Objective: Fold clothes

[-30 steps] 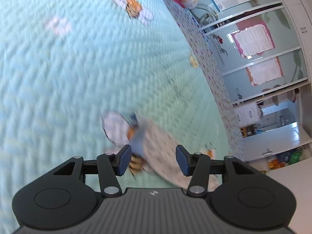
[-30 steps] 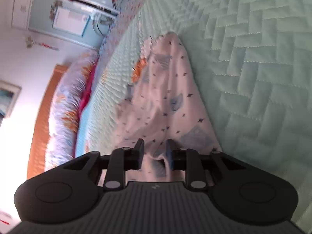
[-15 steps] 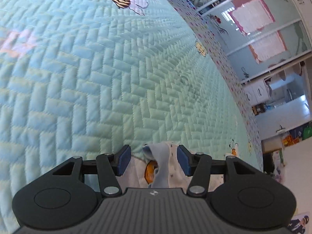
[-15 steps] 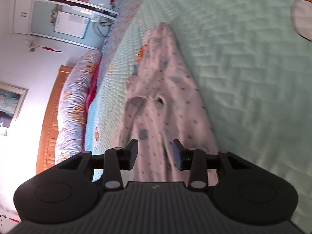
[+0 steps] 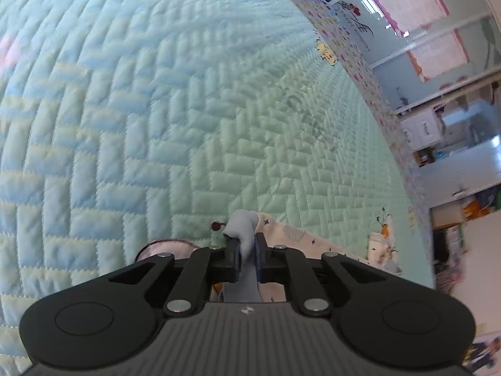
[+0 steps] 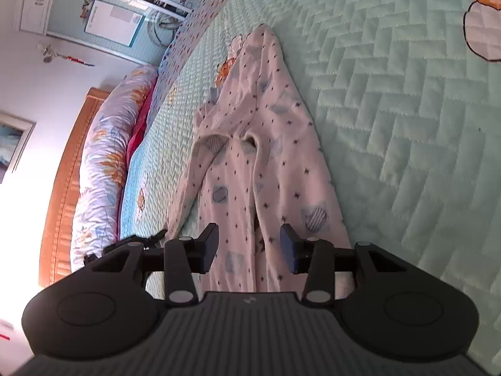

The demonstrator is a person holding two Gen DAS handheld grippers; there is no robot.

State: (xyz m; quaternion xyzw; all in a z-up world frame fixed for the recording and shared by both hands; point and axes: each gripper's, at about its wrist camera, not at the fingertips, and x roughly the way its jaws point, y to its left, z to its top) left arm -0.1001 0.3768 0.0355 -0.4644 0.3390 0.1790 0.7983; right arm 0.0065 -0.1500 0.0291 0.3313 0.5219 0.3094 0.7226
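Both wrist views low over quilt (image 5: 156, 109); share garment (image 6: 266, 156), opposite ends.
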